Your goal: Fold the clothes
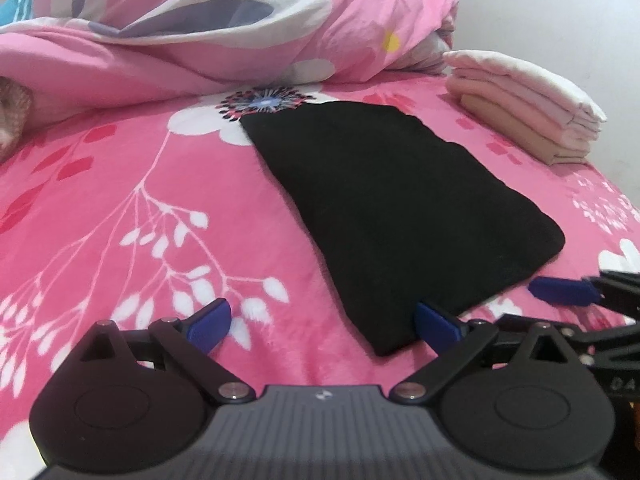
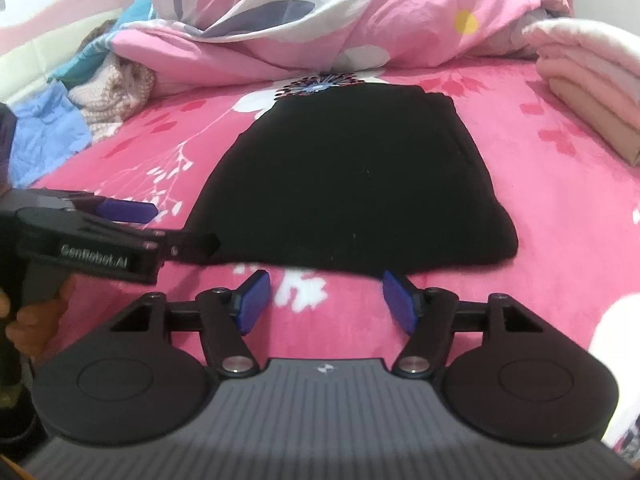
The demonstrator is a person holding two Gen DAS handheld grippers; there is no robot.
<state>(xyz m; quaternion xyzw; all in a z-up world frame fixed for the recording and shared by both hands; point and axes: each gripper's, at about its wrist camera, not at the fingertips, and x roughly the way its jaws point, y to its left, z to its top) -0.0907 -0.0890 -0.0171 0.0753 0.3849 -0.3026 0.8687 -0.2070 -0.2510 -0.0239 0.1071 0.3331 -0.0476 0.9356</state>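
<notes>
1. One black garment (image 1: 396, 208) lies folded flat on the bed, spread over the pink floral bedspread (image 1: 120, 200). Its near edge sits just ahead of both my grippers, and its far edge reaches the dark flower print on the cover.

2. My left gripper (image 1: 324, 320) is released, its jaws standing wide. The left blue pad rests over bare bedspread; the right blue pad (image 1: 434, 322) is at the garment's near corner, but I cannot tell whether it touches the cloth. Nothing is clamped between the jaws.

3. My right gripper (image 2: 326, 300) is released too, jaws parted with only pink bedspread between them. Its pads sit just short of the garment's near hem (image 2: 360, 264), the right-hand pad closest to it. No cloth is grasped.

4. From the right wrist view I see the left gripper's body at the left edge of the frame, with part of the hand (image 2: 36, 312) that holds it below. From the left wrist view a blue finger of the right gripper (image 1: 560, 290) pokes in from the right, just beside the garment's near right corner.

5. Beyond the garment on the right stands a stack of folded clothes (image 1: 528, 104) in white, pale pink and tan, well apart from the black piece.

6. Behind everything a rumpled pink duvet (image 1: 224, 28) with grey and white petals is heaped across the head of the bed.

7. Far left in the right wrist view lie loose clothes (image 2: 100, 92), a knitted pinkish piece and a blue one.
</notes>
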